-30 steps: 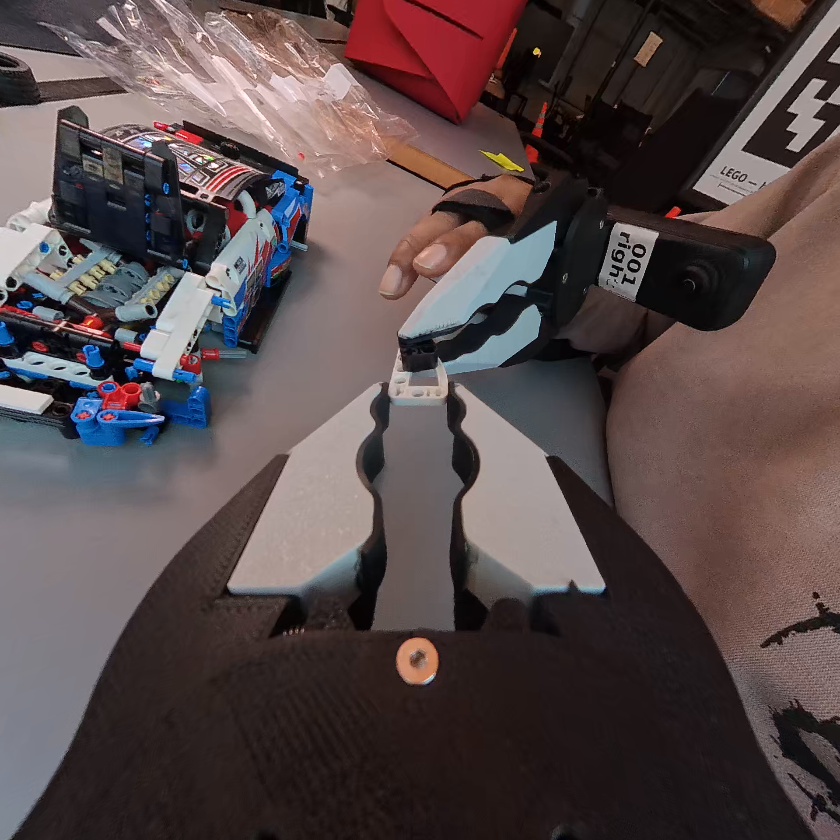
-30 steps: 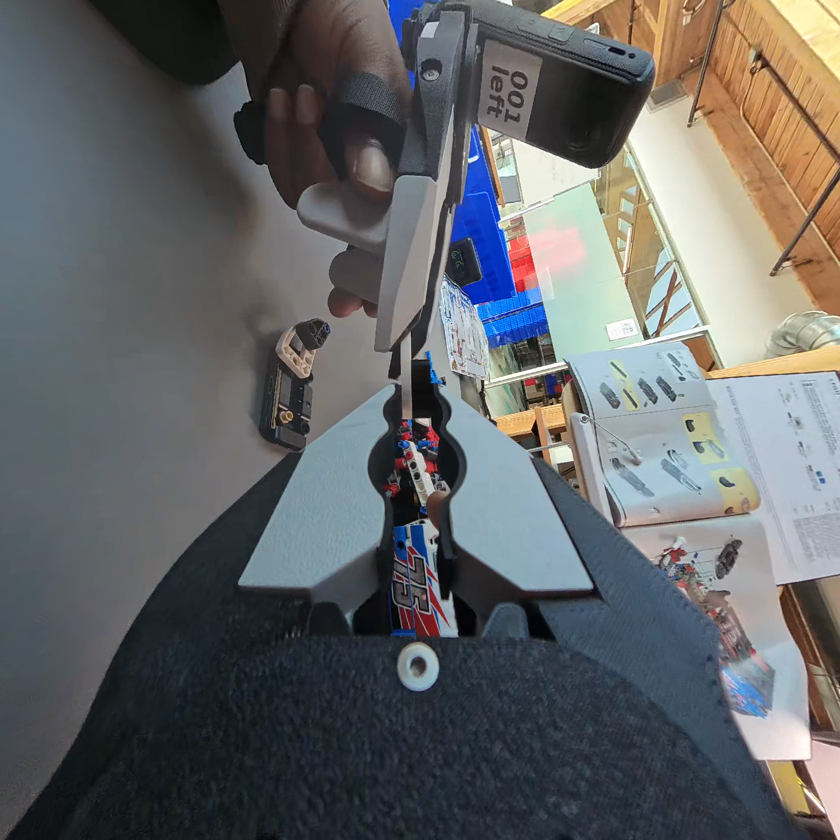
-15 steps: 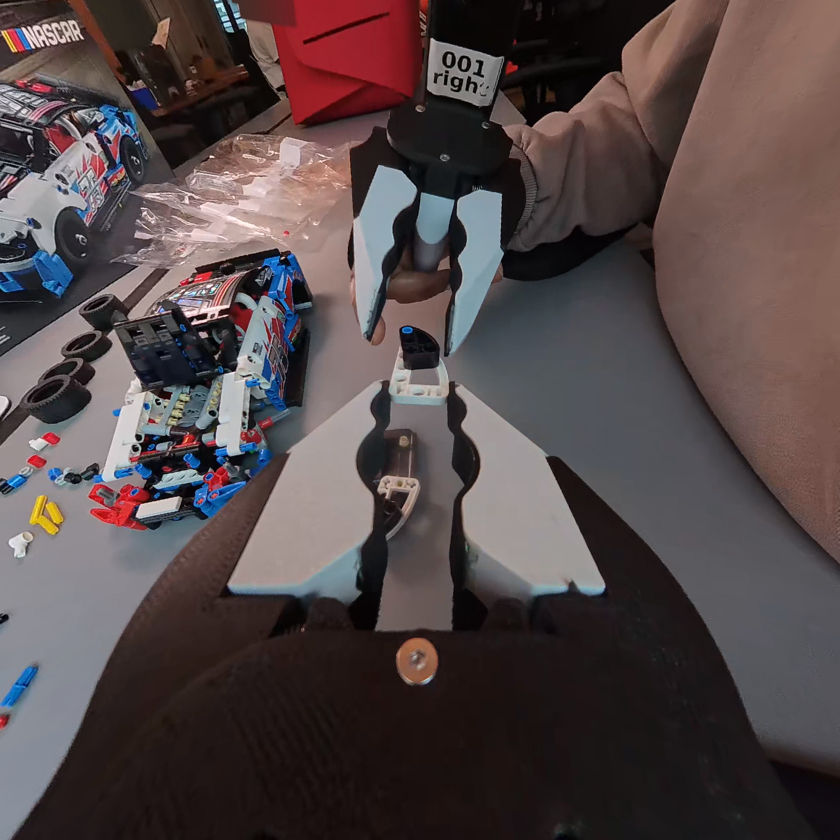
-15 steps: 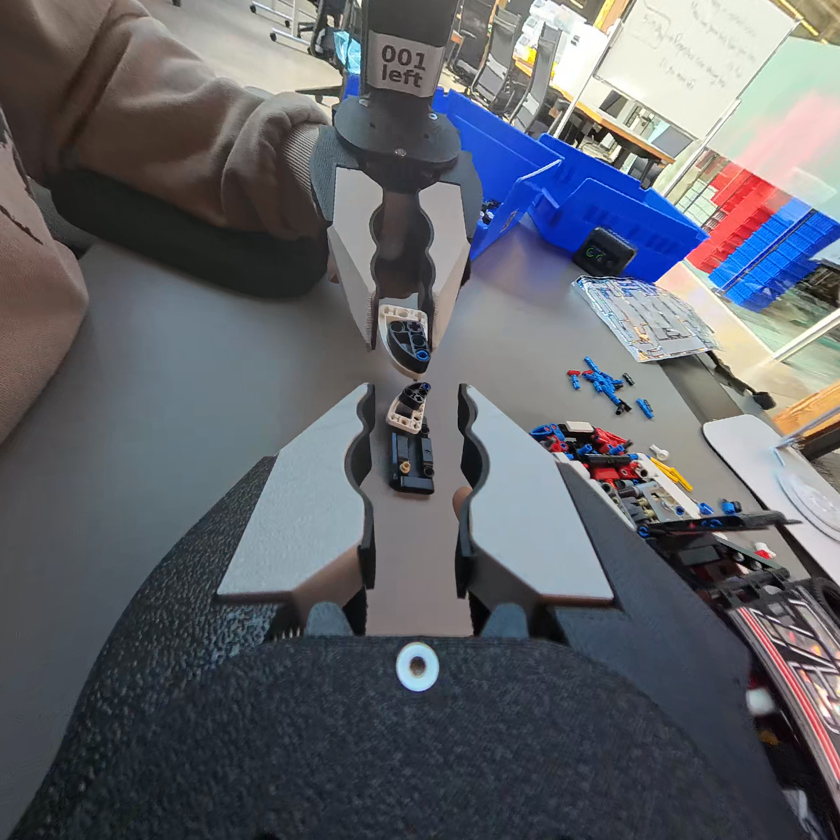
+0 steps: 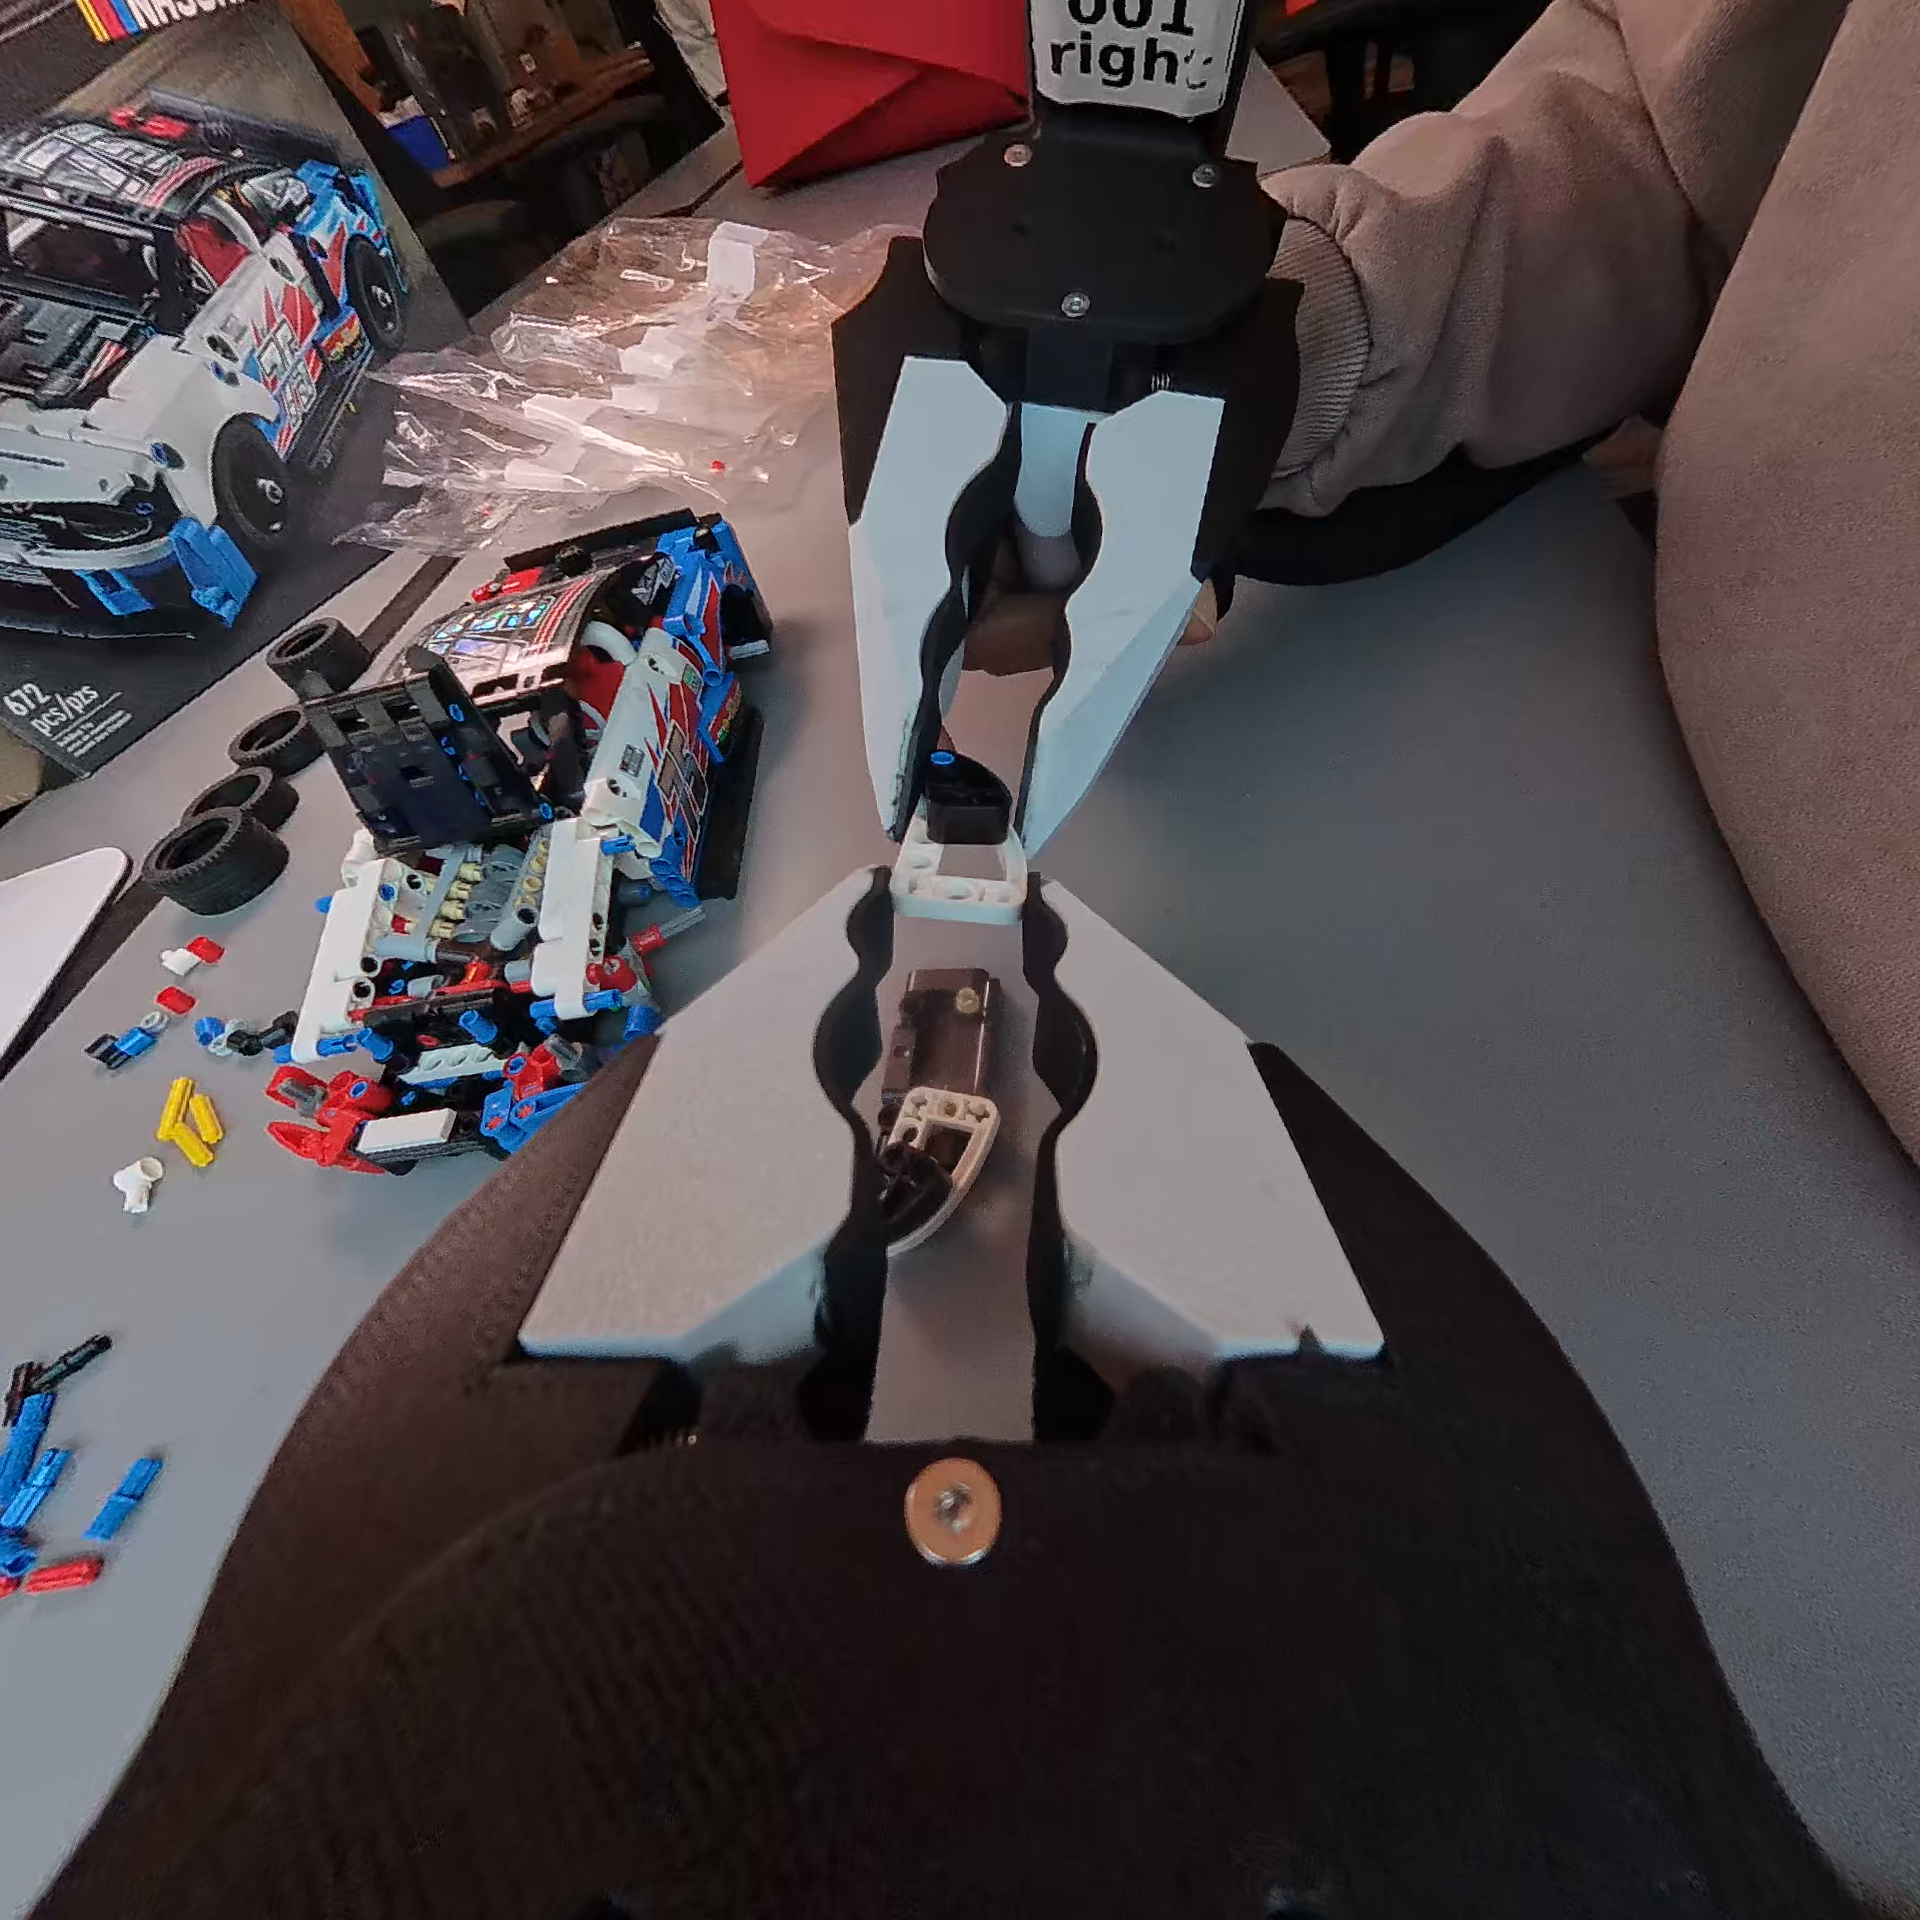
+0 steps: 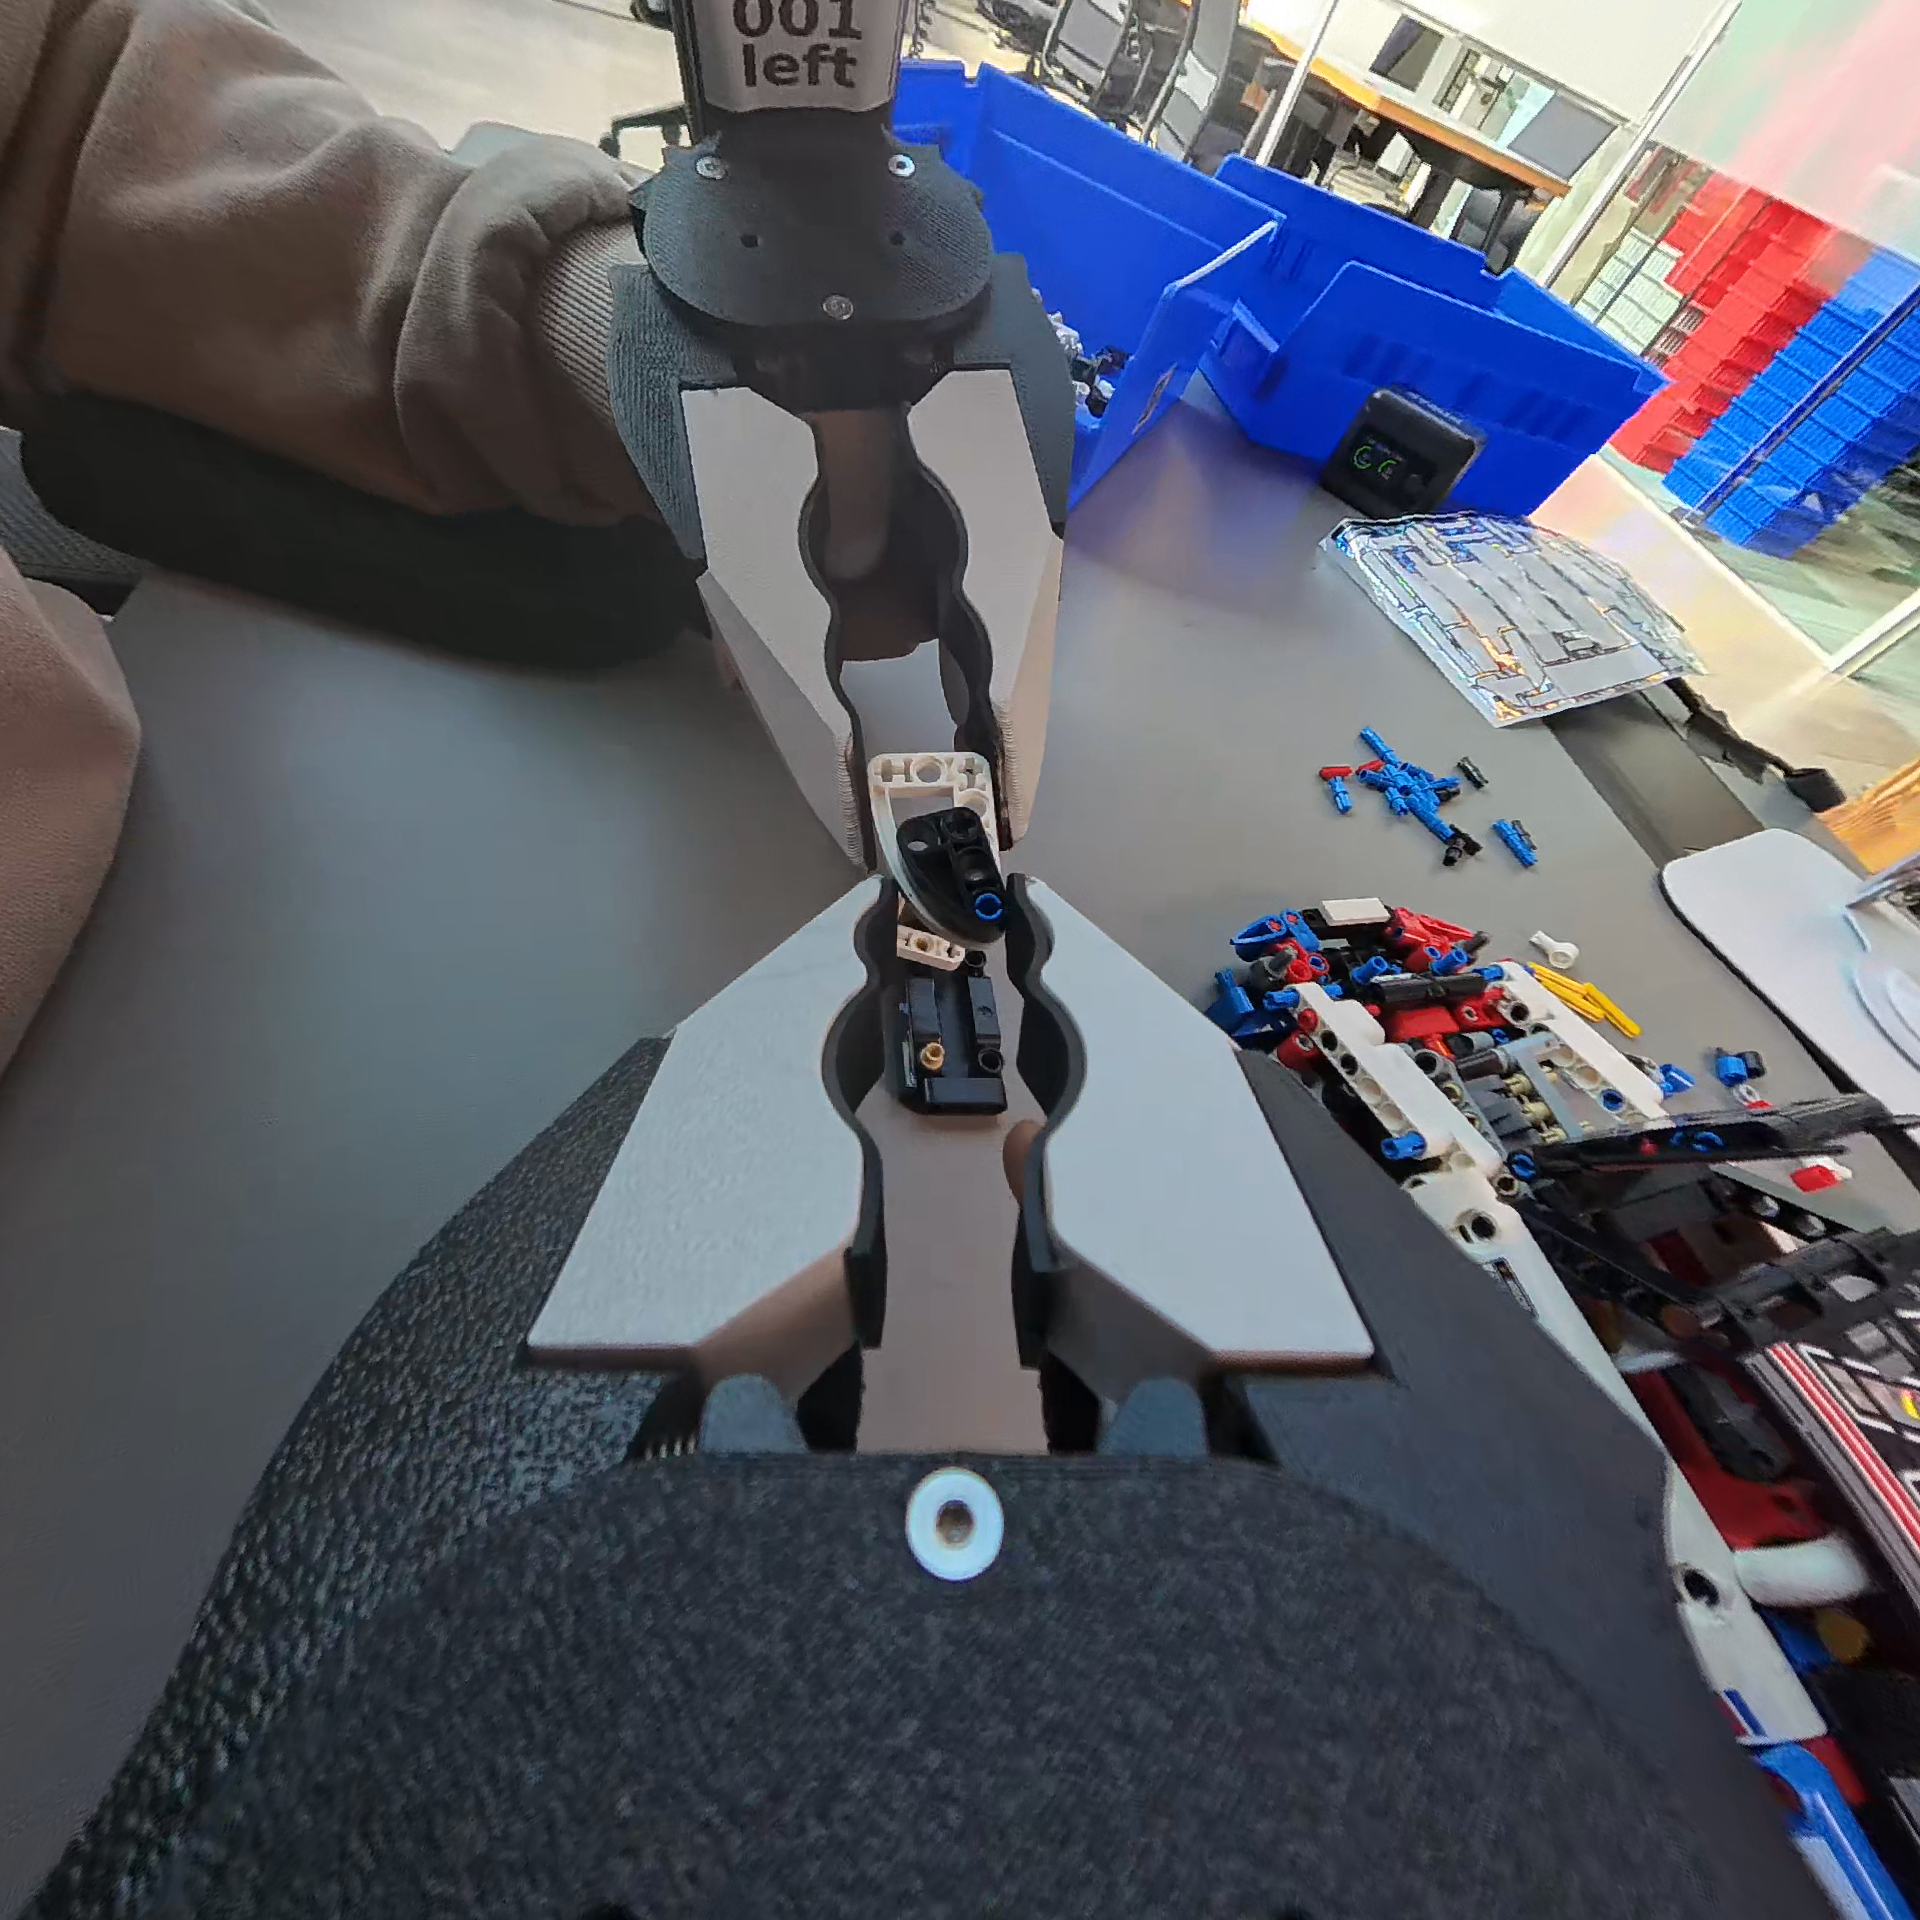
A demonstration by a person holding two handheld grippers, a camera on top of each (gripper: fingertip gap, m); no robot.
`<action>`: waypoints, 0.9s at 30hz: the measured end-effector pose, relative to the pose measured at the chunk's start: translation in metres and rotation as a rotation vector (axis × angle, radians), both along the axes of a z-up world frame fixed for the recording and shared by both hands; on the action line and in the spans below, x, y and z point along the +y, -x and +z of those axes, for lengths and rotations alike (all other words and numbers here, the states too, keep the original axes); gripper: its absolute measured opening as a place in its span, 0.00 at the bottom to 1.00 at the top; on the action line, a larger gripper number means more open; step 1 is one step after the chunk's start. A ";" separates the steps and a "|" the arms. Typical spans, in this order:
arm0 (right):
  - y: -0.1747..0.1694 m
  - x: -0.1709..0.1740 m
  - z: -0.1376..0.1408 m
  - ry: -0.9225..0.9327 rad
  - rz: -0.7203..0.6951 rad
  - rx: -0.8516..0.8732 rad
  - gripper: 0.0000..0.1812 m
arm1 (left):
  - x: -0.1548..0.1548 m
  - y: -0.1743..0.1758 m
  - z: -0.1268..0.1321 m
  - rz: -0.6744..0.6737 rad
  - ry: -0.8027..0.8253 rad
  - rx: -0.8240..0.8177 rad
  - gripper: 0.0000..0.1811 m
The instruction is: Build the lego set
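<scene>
White panel (image 5: 956, 891) sits clamped in the left gripper (image 5: 958, 896) at frame centre — directly opposite, the right gripper (image 5: 956, 826) closes around the black piece (image 5: 964, 802) on it, tips nearly touching.

Red folded bag (image 5: 873, 83) far back; blue bins (image 6: 1351, 312); small black device (image 6: 1397, 457) beside them.
</scene>
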State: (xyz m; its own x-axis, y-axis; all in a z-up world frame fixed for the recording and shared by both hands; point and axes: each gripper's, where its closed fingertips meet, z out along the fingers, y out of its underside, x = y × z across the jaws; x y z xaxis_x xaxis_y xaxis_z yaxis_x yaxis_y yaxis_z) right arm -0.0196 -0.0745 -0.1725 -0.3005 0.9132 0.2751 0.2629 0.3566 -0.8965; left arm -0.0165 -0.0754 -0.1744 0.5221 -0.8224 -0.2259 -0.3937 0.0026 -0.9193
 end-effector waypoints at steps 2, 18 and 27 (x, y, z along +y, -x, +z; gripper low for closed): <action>0.000 0.002 0.001 0.005 -0.012 0.000 0.09 | 0.002 0.001 0.001 0.017 0.009 -0.009 0.13; -0.001 0.005 0.010 0.200 -0.025 0.012 0.10 | 0.005 0.001 0.005 0.048 -0.076 0.019 0.12; 0.003 0.014 0.023 0.373 -0.110 0.052 0.09 | 0.012 0.003 0.018 0.115 -0.195 0.034 0.13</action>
State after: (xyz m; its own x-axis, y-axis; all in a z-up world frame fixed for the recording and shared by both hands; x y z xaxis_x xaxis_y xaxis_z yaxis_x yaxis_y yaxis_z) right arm -0.0231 -0.0606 -0.1494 -0.1893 0.9794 -0.0697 0.2326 -0.0242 -0.9723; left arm -0.0197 -0.0636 -0.1564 0.5995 -0.6967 -0.3940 -0.4324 0.1324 -0.8919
